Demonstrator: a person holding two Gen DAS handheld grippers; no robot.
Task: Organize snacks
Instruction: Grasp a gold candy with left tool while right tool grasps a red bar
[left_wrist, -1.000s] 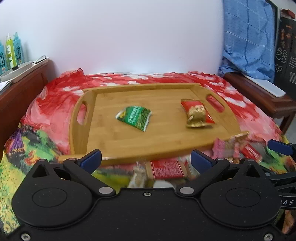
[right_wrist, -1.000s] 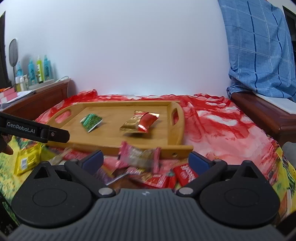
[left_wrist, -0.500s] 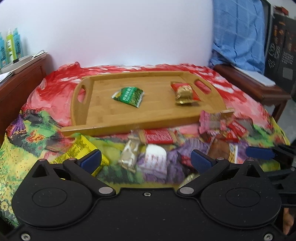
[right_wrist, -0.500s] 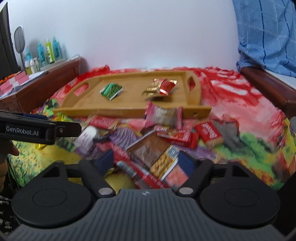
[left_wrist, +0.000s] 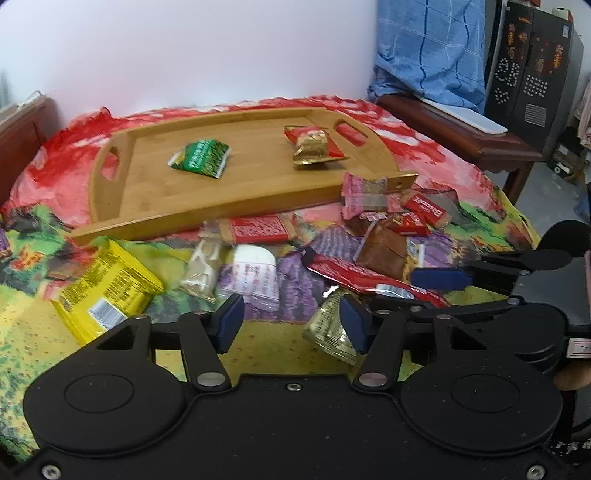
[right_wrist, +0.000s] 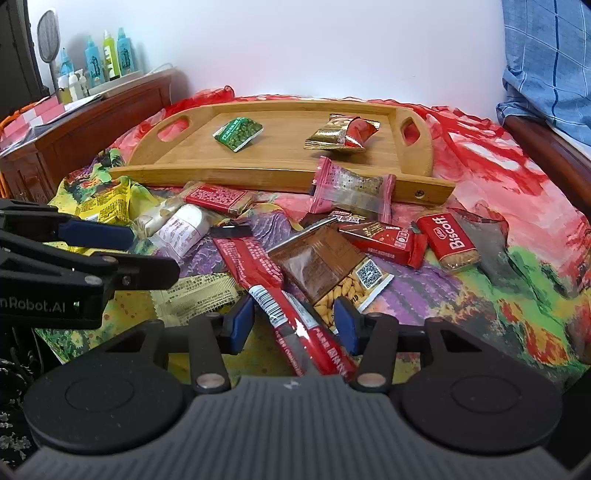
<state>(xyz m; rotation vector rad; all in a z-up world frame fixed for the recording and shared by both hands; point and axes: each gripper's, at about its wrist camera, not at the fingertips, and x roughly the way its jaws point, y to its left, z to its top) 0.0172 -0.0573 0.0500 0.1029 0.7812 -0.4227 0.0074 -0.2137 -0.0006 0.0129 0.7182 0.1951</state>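
Both grippers have dropped from the wooden tray (right_wrist: 280, 170) toward the loose snacks on the bedspread (right_wrist: 517, 295) in front of it. The left gripper (left_wrist: 291, 325), fully spread a second ago, is closing with only a gold packet (left_wrist: 328, 328) beside its right pad, nothing gripped. The right gripper (right_wrist: 293, 325) is also closing, a long red bar (right_wrist: 280, 295) lying between its pads, untouched. The green packet (right_wrist: 238, 133) and red-gold packet (right_wrist: 341, 137) remain on the tray.

Two packets (right_wrist: 239, 134) on tray (right_wrist: 280, 173); snack pile (right_wrist: 325, 258) before tray.
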